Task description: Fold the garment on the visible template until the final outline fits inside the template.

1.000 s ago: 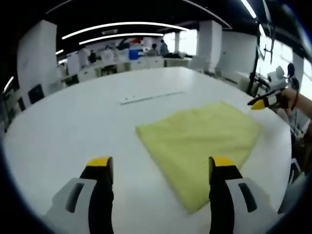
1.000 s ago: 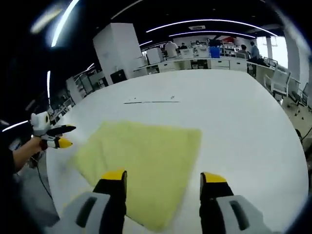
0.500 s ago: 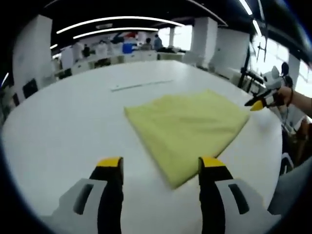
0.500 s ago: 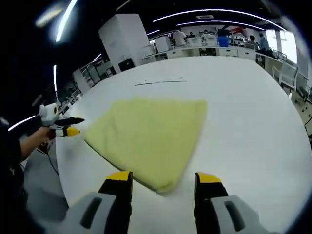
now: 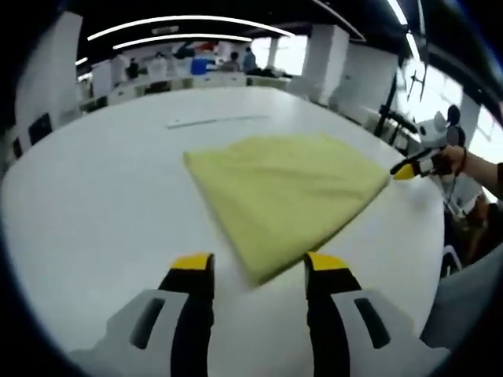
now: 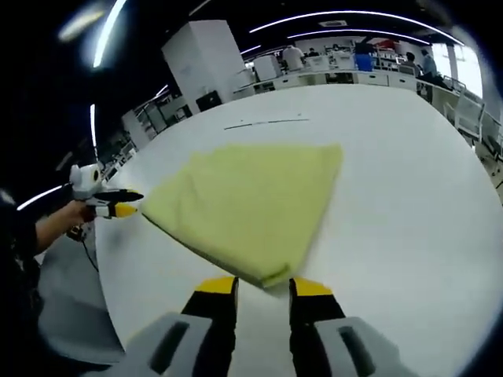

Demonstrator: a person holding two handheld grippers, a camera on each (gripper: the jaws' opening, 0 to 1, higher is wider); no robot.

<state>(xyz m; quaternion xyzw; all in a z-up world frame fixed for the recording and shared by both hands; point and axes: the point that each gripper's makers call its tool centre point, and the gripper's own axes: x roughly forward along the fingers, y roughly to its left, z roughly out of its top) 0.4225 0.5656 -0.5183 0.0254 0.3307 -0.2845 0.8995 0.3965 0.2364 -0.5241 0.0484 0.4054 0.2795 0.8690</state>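
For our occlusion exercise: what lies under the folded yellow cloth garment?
The folded yellow cloth garment rests on the white table. No template outline shows around it; anything beneath is covered.

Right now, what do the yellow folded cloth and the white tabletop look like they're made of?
The yellow folded cloth looks like soft, matte woven or terry fabric: it lies limp, with rounded edges and faint rumples, no shine. Fibre type cannot be told. The white tabletop looks like a hard, smooth laminate or painted board with a satin finish: flat and uniform, only faint glare from the ceiling lights.
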